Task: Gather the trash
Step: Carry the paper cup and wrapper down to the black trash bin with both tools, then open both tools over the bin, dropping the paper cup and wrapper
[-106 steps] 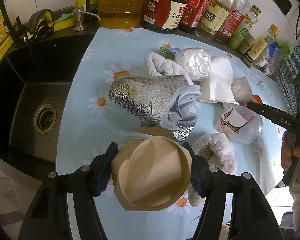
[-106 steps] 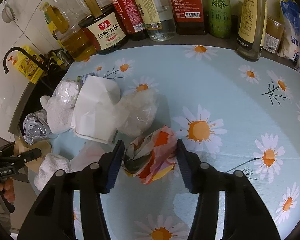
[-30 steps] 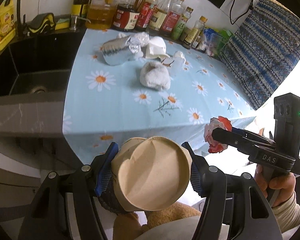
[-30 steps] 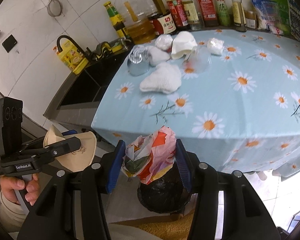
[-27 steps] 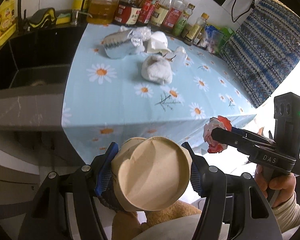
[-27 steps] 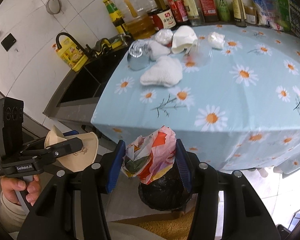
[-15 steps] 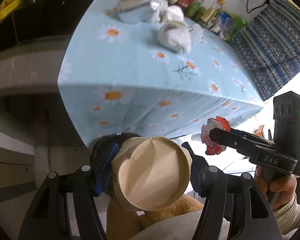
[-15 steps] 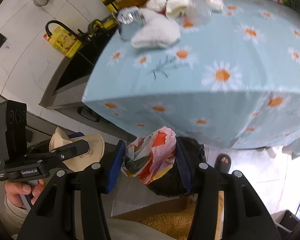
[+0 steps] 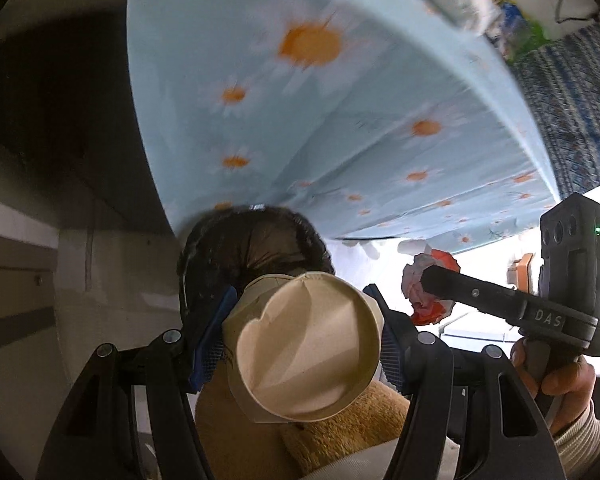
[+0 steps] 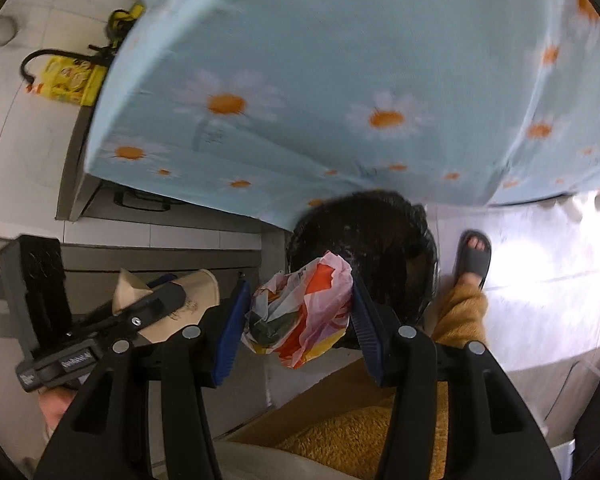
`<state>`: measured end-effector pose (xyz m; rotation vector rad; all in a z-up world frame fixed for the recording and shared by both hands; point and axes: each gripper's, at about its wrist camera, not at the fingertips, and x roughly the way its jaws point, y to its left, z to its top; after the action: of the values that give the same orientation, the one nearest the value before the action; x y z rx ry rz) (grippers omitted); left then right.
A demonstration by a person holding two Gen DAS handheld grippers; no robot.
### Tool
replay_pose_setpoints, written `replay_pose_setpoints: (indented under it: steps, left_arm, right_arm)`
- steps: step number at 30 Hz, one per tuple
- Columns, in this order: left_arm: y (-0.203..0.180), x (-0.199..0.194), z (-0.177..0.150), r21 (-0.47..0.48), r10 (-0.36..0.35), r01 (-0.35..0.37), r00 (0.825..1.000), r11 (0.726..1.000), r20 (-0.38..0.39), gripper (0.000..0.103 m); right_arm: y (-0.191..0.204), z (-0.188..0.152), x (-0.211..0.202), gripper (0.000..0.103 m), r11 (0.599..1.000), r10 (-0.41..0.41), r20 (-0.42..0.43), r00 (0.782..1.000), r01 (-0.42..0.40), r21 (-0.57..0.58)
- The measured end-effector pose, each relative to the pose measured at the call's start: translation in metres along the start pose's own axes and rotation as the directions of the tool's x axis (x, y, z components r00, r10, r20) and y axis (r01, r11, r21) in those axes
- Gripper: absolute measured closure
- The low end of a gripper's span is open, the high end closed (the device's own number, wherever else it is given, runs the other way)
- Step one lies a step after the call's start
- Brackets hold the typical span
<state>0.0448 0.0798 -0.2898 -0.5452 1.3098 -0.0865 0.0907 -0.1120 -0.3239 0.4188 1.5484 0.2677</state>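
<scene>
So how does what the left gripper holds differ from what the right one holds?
The left gripper holds a tan paper cup, stiff and plain; the right gripper holds a plastic wrapper, crumpled, soft and coloured pink, orange and yellow. The cup spans wider jaws than the wrapper. Both are clamped above the black bin bag.

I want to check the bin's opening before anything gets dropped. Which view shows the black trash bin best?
The right wrist view: the black trash bin shows most of its rim, beyond the crumpled plastic bag. In the left wrist view the bin is half hidden behind the paper cup.
</scene>
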Motion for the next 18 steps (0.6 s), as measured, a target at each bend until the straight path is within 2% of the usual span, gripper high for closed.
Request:
replay_pose_setpoints:
  steps: [9,18]
  left_arm:
    - [0.016,0.042,0.002,-0.033,0.010,-0.012,0.999,0.999,-0.049,0.040]
    - [0.023,0.057,0.002,-0.057,0.013,-0.017,0.996,0.998,-0.084,0.040]
  right_arm:
    - [-0.022,0.004,0.038,0.051,0.998,-0.002,-0.057,0.998,0.006,0.067]
    - [-0.032,0.014,0.053,0.050,0.997,-0.016,-0.074,0.997,0.022,0.077]
